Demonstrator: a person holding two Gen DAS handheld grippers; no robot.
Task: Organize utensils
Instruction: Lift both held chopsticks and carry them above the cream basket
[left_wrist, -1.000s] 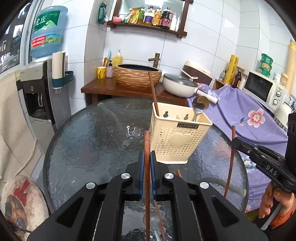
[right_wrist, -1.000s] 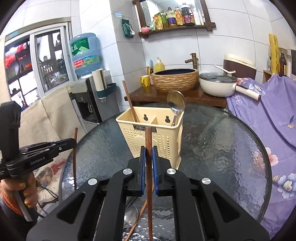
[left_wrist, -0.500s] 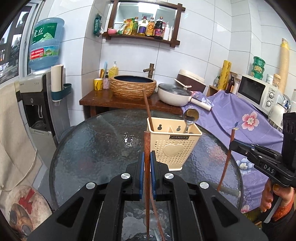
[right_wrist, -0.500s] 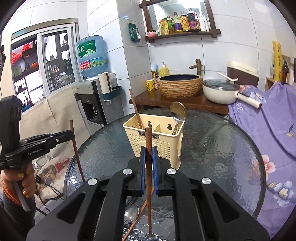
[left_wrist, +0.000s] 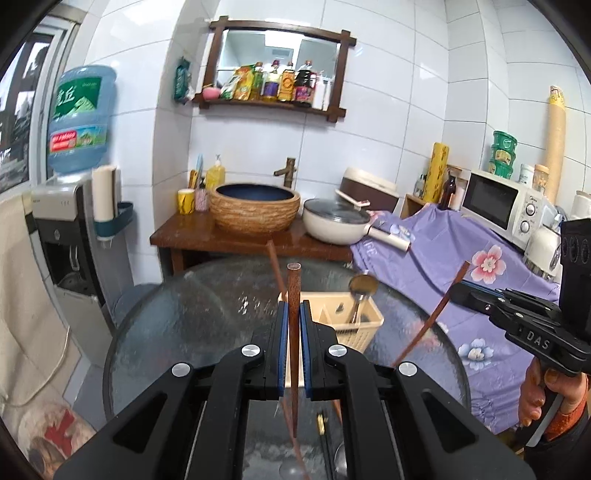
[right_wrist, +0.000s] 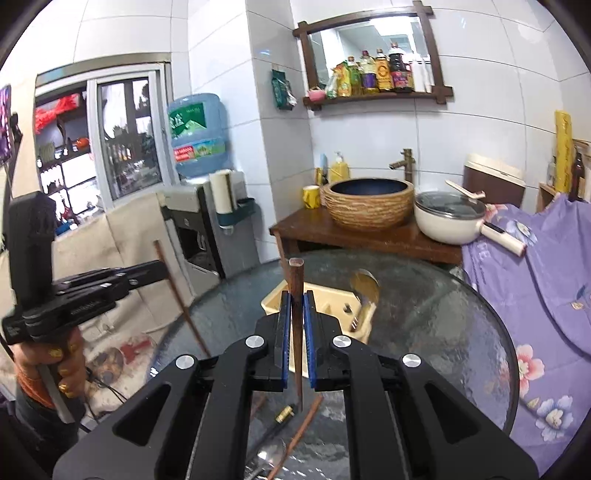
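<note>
above the glass table: both grippers hung over the round glass table (left_wrist: 192, 325), each tilted a little downward toward the cream utensil basket (left_wrist: 360, 325)
left gripper: the left gripper (left_wrist: 291, 354) had its blue pads clamped on a brown chopstick (left_wrist: 293, 295), which stood nearly upright, its blunt end above the jaws and its thin end below them
right gripper: the right gripper (right_wrist: 295, 339) was closed the same way on a second brown chopstick (right_wrist: 296, 291), also close to upright, its tip clear of the glass
left hand: seen from the right wrist camera, the left hand (right_wrist: 55, 365) wrapped the handle low at the far left, an orange cuff at the wrist
right hand: seen from the left wrist camera, the right hand (left_wrist: 543, 387) gripped its handle at the right edge; the chopstick it carried slanted down toward the table
basket: stood on the table beyond both grippers, with a metal spoon (left_wrist: 360, 295) bowl-up in one compartment and another chopstick (left_wrist: 275, 266) leaning out of the far side
left on the table: a spoon (right_wrist: 266, 456), a dark brass-tipped utensil (right_wrist: 280, 415) and a further brown stick lay below the grippers
writing: "das" on the right gripper's body; the water bottle (left_wrist: 79, 118) bore chinese characters on a green label; other print was too blurred to read
</note>
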